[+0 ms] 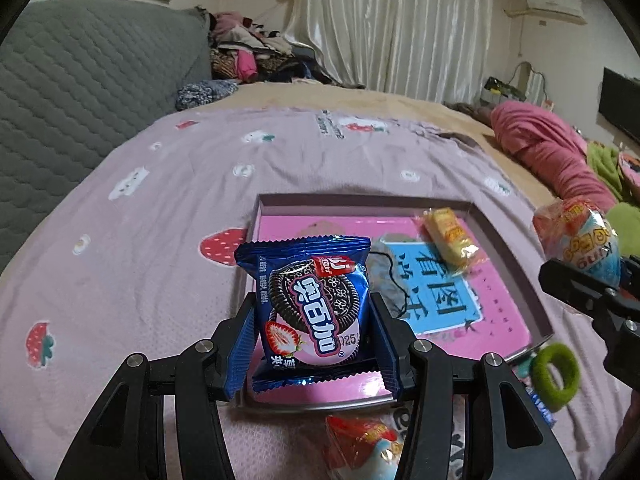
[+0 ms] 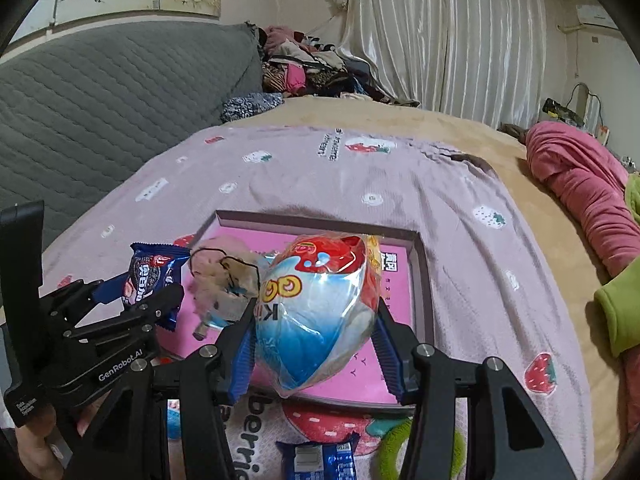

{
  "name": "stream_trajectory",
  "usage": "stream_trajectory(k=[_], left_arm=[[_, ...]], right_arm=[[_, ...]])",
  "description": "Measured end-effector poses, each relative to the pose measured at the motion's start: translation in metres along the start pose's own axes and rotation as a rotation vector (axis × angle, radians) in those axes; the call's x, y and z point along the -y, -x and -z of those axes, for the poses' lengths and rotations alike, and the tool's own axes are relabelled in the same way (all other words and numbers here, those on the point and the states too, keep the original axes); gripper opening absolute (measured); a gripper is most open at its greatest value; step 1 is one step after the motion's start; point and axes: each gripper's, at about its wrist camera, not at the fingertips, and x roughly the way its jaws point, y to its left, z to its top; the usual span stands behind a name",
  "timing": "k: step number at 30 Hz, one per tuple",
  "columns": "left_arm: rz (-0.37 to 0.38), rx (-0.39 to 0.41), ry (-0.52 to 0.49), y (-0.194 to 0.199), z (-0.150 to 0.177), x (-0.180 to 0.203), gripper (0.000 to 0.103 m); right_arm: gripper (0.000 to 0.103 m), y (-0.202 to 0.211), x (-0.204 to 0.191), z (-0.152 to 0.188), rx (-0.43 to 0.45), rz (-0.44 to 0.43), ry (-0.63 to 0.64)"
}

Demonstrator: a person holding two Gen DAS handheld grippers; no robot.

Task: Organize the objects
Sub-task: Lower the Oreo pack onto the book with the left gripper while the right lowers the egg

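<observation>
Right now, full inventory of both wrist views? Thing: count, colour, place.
cookie packet: 1, blue, between the left gripper's fingers, above the tray's near edge
egg-shaped snack: 1, red, white and blue wrapper, between the right gripper's fingers, above the tray
tray: 1, pink floor, grey rim, on the bedspread
yellow snack bar: 1, in the tray, far right
hair tie with black cord: 1, pinkish, in the tray
green ring: 1, on the bedspread by the tray's near right corner
second blue packet: 1, on the bedspread, near side of the tray
second egg-shaped snack: 1, same side
bedspread: 1, pink, strawberry print
left gripper: black, blue fingers
right gripper: black, blue fingers
</observation>
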Motion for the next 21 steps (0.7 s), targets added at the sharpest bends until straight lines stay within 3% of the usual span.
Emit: stream_trajectory(k=[21], left_arm=[[0.029,-0.069,-0.016,-0.030,0.014,-0.004,0.054]], right_arm=[[0.053,-0.067,0.007,0.024,-0.117,0.029,-0.005]])
